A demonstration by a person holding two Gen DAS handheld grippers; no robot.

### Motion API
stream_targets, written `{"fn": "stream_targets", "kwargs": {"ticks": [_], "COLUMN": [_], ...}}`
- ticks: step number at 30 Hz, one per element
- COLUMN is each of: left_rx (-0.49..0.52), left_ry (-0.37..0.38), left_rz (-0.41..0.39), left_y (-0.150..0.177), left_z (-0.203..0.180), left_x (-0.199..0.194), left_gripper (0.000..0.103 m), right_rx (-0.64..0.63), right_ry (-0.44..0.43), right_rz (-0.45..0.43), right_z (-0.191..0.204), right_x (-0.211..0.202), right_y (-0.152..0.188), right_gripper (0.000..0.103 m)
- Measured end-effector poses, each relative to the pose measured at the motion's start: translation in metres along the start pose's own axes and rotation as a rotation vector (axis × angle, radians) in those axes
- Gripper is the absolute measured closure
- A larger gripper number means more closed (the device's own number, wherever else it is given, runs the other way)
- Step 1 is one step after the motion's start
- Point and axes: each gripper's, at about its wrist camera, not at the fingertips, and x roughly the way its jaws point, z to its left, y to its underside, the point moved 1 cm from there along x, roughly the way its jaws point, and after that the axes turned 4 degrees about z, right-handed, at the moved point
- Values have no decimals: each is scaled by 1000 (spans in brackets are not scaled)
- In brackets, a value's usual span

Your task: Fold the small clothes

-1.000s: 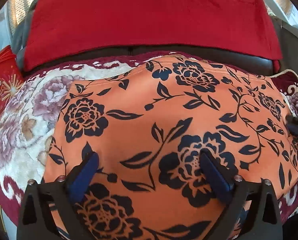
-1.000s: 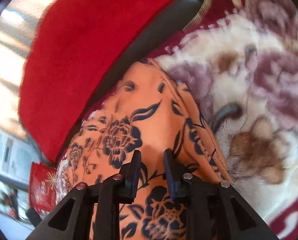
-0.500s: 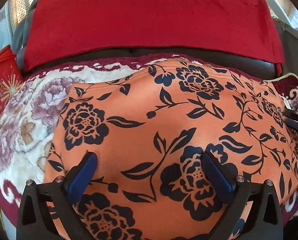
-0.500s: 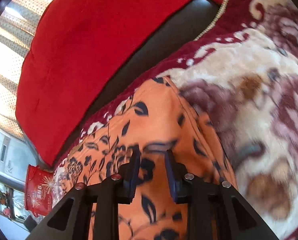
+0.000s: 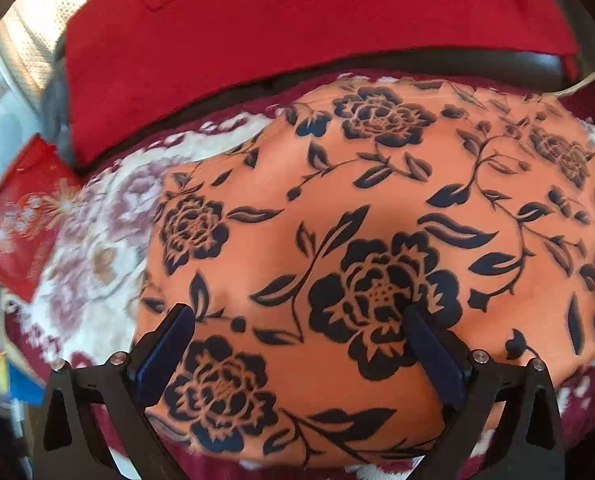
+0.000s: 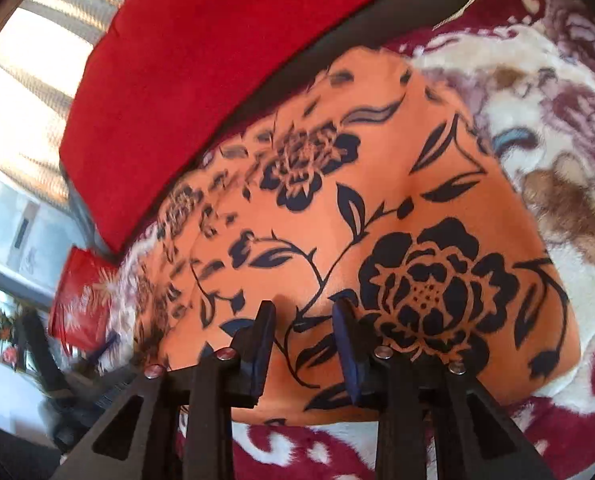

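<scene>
While the orange cloth [image 5: 377, 208] is lying flat on the blanket [image 5: 97, 248], both grippers are hanging just above it, pointing steeply down. My read is it's being laid smooth like that so there's a clean edge to pick for the next fold. Looks already folded at least once, since it's sitting as a compact rounded panel, but I can't count the layers.

Left gripper [image 5: 297, 344] is sitting wide, pads spread at about 7 and 5 o'clock in its view, nothing pinched, print showing clear between them. It's over the near part of the cloth.

Right gripper [image 6: 303, 336] is narrow and its jaws are opening right now; cloth is showing in the gap behind them, but the pads aren't pressing on it as far as I can tell. It's over the near edge, big black flower just off at 3 o'clock.

Red cushion [image 5: 297, 20] is running along the back at 12 o'clock, so the blanket in front is the only free spot to work.

Writing: red packet [image 5: 17, 216] at 9 o'clock is showing a firework-ish print, but it's too blurry to read.
</scene>
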Motion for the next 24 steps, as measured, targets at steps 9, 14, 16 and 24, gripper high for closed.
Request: {"fn": "stream_targets", "kwargs": {"ticks": [9,14,16,24], "left_rx": [-16,-47,-65,-178], "left_ry": [97,148,145,134], "left_rz": [-129,-152,-161,-140], "left_y": [19,47,57,92], "left_z": [15,36,46,101], "left_x": [-72,-95,-99,-83], "left_gripper": [0,0,0,0], "right_rx": [-107,-104,-121,-106], "right_ry": [-45,-58,-47,-63], "right_rz": [-126,-252,-266,-291], "right_z": [11,9,13,14], "right_x": [-48,-80,-87,-93], "right_y": [43,68,75,84], "right_gripper": [68,29,29,29]}}
